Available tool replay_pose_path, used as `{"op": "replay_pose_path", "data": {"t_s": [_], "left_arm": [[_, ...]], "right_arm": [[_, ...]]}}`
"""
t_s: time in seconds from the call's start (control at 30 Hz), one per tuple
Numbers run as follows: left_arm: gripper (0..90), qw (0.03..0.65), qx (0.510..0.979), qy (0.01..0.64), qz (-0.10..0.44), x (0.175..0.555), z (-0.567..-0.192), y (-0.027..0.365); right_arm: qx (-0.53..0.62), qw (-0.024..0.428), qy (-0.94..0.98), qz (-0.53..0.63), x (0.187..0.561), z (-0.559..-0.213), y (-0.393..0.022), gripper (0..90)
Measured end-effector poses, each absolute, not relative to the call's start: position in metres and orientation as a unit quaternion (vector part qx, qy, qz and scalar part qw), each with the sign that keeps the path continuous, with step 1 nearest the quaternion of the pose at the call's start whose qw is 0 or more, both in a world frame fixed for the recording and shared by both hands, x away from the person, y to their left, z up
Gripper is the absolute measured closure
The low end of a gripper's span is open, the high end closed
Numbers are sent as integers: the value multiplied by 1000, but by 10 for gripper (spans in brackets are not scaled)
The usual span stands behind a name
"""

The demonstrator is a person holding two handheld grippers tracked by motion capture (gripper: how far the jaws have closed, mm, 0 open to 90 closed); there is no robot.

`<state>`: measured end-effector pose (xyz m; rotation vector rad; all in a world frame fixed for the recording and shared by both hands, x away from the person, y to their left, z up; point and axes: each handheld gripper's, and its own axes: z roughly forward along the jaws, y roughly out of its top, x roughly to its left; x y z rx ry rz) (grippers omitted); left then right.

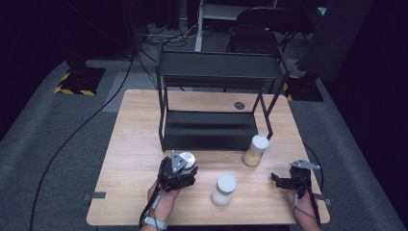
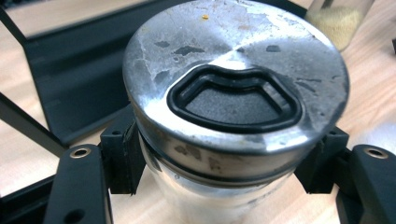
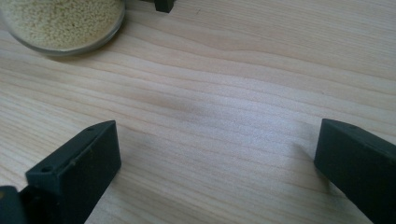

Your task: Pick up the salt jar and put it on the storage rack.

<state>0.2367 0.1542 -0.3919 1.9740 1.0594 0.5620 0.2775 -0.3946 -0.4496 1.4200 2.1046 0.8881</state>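
Left gripper (image 1: 184,166) fingers (image 2: 122,156) clench the steel-lidded glass jar (image 2: 236,93) at lower centre; right gripper (image 1: 277,179) fingers (image 3: 74,168) spread, lower right.

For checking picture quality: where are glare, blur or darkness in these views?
Left gripper view: the jar lid shows bright glare, and the shelf behind is blurred. Right gripper view: soft focus, with faint shadow on the table. High view: the table is lit, its surroundings dark.
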Motion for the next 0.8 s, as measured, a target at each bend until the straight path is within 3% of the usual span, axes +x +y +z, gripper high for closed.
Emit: {"op": "replay_pose_path", "data": {"t_s": [0.8], "left_arm": [[308, 399, 780, 417, 240, 283, -355, 147]], "right_arm": [[515, 224, 762, 322, 278, -450, -395, 2]]}}
